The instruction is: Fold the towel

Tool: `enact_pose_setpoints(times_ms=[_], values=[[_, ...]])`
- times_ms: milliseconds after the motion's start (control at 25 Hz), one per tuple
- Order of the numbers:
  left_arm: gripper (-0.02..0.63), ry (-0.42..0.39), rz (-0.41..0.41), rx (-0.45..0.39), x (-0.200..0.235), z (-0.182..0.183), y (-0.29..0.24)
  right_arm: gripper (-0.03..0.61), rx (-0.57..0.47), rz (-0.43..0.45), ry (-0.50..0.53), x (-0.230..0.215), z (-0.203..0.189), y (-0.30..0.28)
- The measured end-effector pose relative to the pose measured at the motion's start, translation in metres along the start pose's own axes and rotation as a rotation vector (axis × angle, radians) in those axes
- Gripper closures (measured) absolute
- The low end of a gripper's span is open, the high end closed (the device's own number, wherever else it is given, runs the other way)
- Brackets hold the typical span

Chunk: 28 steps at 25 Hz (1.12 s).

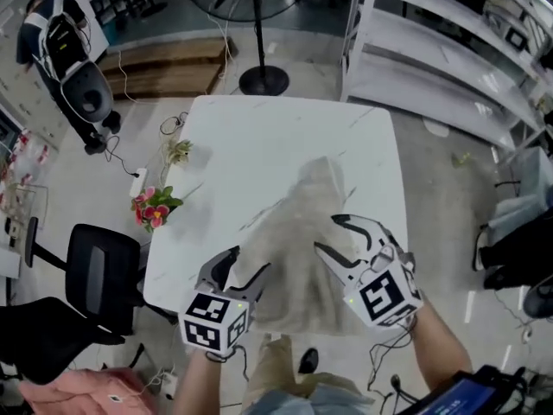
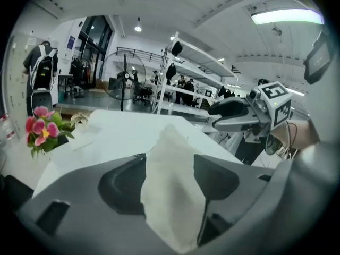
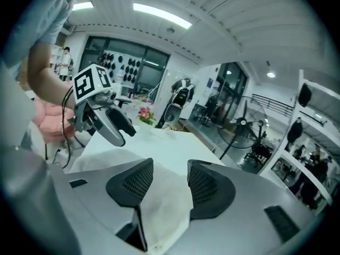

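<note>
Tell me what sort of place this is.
Probably a lab or workshop: white metal shelving, a pedestal fan and an office chair stand on a bare floor.

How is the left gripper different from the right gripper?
The grey left gripper sits nearer the white table's near edge; the grey right gripper reaches further in. The beige towel bulges above the left gripper's jaws but lies low between the right gripper's. Both pinch that towel.
</note>
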State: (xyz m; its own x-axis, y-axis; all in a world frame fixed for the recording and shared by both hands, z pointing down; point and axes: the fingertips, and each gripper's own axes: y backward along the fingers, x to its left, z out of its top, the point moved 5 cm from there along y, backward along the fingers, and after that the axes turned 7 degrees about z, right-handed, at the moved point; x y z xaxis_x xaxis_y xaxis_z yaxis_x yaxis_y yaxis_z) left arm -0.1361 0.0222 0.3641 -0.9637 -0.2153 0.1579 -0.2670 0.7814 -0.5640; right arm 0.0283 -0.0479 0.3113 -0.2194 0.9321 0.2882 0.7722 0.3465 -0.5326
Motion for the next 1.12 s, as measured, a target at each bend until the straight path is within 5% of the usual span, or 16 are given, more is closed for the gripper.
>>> enact_pose_setpoints(times_ms=[400, 560, 760, 880, 960, 1120], values=[[0.331, 0.116, -0.026, 0.208, 0.052, -0.056, -0.067, 0.362, 0.184, 0.332, 0.093, -0.040, -0.055, -0.130], [0.400, 0.118, -0.014, 0.218, 0.061, -0.056, -0.076, 0.362, 0.239, 0.430, 0.106, -0.049, -0.069, -0.156], [0.490, 0.084, -0.011, 0.264, 0.066, -0.053, -0.085, 0.369, 0.281, 0.491, 0.055, -0.051, -0.084, -0.179], [0.581, 0.057, -0.013, 0.302, 0.062, -0.055, -0.091, 0.460, 0.277, 0.513, 0.061, -0.049, -0.086, -0.182], [0.588, 0.059, -0.008, 0.310, 0.061, -0.052, -0.093, 0.520, 0.274, 0.497, 0.082, -0.050, -0.082, -0.179], [0.589, 0.045, -0.007, 0.234, 0.052, -0.031, -0.081, 0.529, 0.213, 0.408, 0.110, -0.060, -0.063, -0.152]])
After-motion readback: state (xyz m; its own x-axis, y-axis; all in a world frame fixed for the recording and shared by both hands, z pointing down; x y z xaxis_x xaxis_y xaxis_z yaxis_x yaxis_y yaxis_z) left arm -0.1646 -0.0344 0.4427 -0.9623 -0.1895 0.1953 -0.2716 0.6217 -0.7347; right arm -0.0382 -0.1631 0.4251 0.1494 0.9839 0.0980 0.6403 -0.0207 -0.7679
